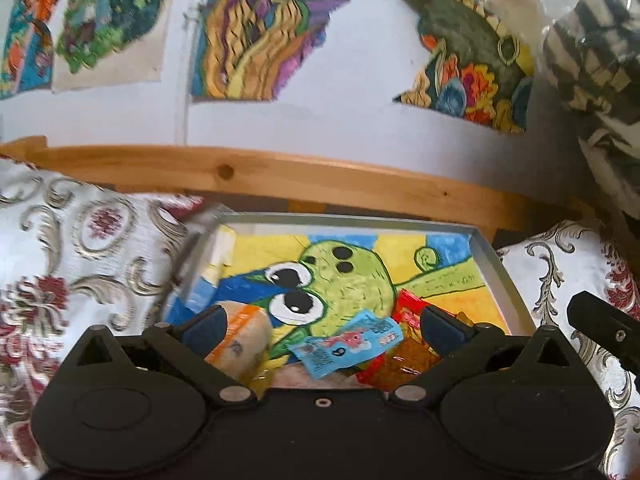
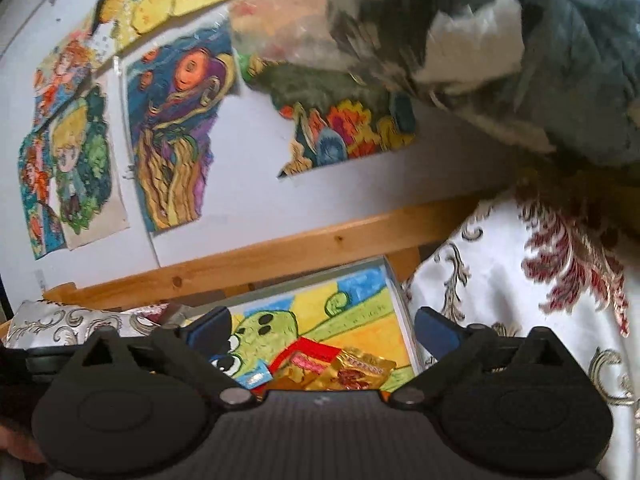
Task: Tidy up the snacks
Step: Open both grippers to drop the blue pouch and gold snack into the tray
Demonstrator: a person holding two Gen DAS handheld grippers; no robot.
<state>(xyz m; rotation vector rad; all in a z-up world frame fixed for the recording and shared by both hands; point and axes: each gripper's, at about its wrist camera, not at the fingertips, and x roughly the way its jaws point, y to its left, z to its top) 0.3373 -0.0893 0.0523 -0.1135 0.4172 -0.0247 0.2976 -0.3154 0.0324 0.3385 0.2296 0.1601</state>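
A shallow grey-rimmed box [image 1: 494, 264] with a green cartoon drawing on its floor holds the snacks. Near its front lie a round bun in an orange-edged wrapper [image 1: 240, 342], a blue packet [image 1: 348, 342], a red packet [image 1: 408, 310] and a golden-brown packet [image 1: 404, 362]. My left gripper [image 1: 326, 326] hovers open over them, its left finger [image 1: 208, 324] beside the bun, nothing held. My right gripper [image 2: 322, 334] is open over the same box [image 2: 400, 304], above the red packet [image 2: 312, 350], a gold packet [image 2: 360, 368] and the blue packet [image 2: 254, 376].
Floral white-and-red cushions [image 1: 80, 264] [image 2: 520, 280] flank the box on both sides. A wooden rail [image 1: 280, 176] runs behind it, under a white wall with coloured drawings [image 1: 256, 28]. A striped bundle in clear plastic [image 1: 592, 60] hangs at the upper right.
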